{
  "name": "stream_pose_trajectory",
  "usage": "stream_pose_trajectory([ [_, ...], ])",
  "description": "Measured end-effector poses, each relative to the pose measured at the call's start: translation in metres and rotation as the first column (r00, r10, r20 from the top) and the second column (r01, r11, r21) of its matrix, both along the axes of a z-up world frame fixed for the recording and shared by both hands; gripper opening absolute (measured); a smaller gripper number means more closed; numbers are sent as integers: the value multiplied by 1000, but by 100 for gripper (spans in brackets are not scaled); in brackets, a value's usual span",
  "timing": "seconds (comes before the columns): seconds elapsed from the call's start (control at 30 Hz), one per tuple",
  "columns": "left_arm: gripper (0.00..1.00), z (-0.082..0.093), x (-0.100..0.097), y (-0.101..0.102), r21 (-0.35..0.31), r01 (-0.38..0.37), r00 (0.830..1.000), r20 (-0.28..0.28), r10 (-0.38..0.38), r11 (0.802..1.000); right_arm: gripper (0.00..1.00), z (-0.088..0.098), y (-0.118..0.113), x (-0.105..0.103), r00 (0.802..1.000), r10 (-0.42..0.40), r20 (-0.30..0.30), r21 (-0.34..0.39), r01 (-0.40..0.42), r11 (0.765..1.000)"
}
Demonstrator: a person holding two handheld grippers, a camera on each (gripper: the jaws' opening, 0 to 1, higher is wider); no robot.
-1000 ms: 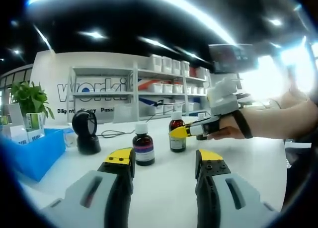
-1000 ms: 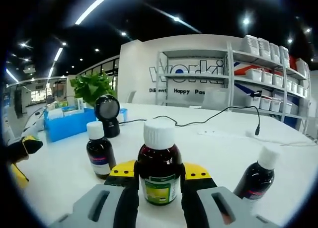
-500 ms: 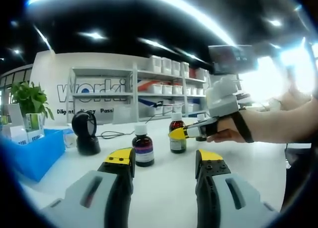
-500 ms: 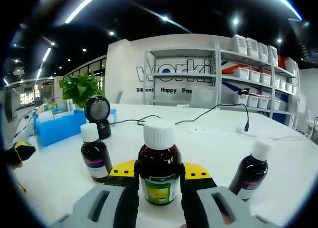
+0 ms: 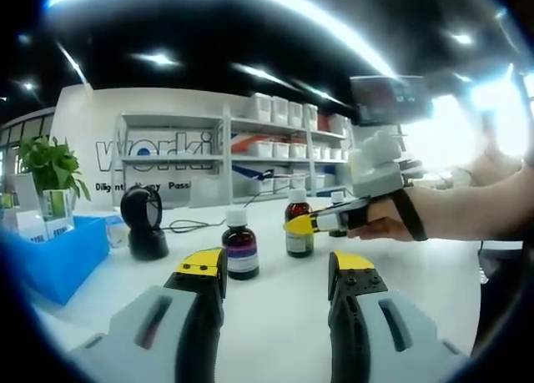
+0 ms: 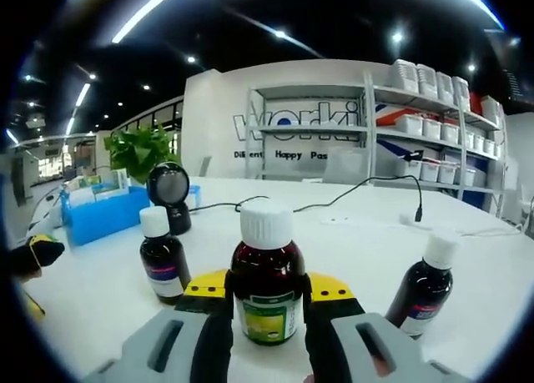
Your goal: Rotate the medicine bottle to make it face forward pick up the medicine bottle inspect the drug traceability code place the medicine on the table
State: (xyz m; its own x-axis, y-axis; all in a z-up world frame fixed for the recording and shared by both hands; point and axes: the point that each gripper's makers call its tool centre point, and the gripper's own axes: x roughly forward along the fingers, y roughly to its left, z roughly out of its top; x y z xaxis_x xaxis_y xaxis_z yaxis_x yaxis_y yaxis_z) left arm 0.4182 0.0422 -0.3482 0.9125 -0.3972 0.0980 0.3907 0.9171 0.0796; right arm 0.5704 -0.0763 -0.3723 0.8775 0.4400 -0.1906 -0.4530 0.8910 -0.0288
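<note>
Right gripper is clamped on the medicine bottle: dark amber glass, white cap, green-yellow label turned toward the camera. Bottle sits between the jaws, long axis upright, straight ahead along the claw axis. In the left gripper view the same bottle is pinched by the right gripper over the white table; can't tell whether its base touches the table or is just off it.

Left gripper has jaws apart, nothing between them, hovering low over the table. Nearest thing to it is a second bottle with a purple-white label, just ahead and left of the held bottle.

A third bottle stands right of the held bottle, well apart. Black round scanner sits behind the purple-label bottle, blue bin further left.

Judgement: right hand owns the move. Label already faces it, so the lift goes along the upright axis; left gripper isn't needed.
</note>
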Motion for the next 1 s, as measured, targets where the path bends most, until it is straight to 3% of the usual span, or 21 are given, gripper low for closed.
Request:
stream_pose_trajectory([
  [0.1,39,0,0,0,2,-1,1000,-1,1,1000,31,-4,0,-2,1000,20,-5,-10,-20,1000],
  [0.2,39,0,0,1,2,-2,1000,-1,2,1000,46,-7,5,-5,999,51,-8,-1,-51,999],
  [0.6,39,-1,0,0,1,-5,1000,-4,5,1000,47,5,8,-7,979,201,15,37,-201,979],
  [0.77,39,-1,0,0,4,-3,1000,-4,3,1000,47,13,13,-9,950,310,25,52,-311,949],
  [1.0,39,-1,0,0,5,-4,1000,-7,4,1000,47,15,14,-18,893,448,30,-6,-449,894],
])
